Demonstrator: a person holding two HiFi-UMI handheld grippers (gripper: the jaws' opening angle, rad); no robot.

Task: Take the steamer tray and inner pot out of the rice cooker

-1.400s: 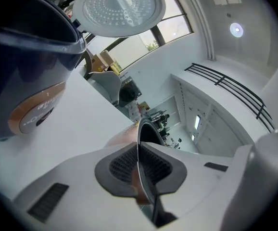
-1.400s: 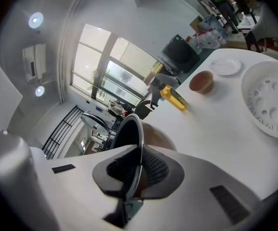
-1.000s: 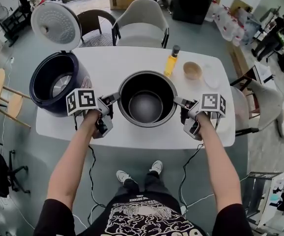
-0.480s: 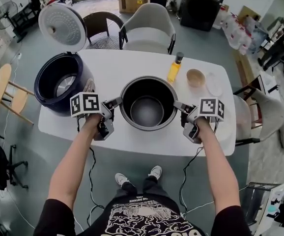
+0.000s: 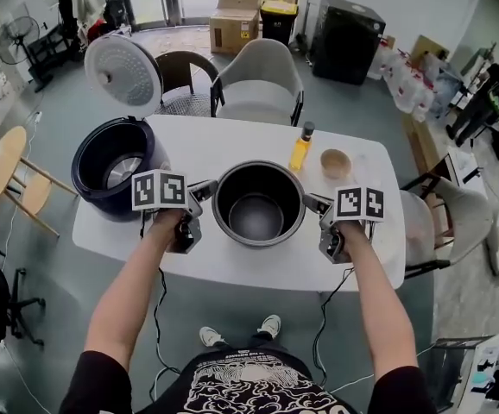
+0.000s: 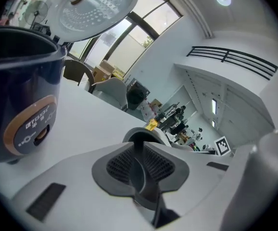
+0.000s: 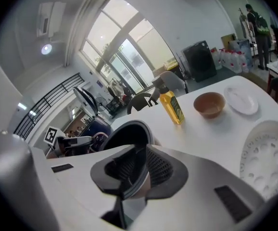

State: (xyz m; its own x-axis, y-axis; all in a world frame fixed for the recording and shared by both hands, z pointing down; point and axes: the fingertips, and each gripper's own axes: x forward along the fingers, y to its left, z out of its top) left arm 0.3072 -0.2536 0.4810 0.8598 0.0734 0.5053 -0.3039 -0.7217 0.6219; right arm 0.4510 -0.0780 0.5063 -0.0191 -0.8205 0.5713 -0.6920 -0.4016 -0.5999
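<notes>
On table (image 5: 232, 261), inner pot (image 5: 258, 205) centre, rice cooker (image 5: 101, 207) left, bottle (image 5: 300, 147) and bowl (image 5: 336, 163) behind.

1. Inner pot (image 5: 232, 198): round, dark grey metal, upright and empty. It is out of the cooker, at mid-surface, just right of the cooker.
2. Rice cooker (image 5: 94, 192): navy body at the surface's left end. The white lid (image 5: 124, 70) is swung up and open, and the silvery base shows inside.
3. Steamer tray (image 7: 266, 150): white perforated disc, flat on the surface at the right end, apart from the pot.

Rice cooker (image 5: 103, 184) blocks left; bottle (image 5: 300, 148), bowl (image 5: 336, 163) behind inner pot (image 5: 258, 216).
</notes>
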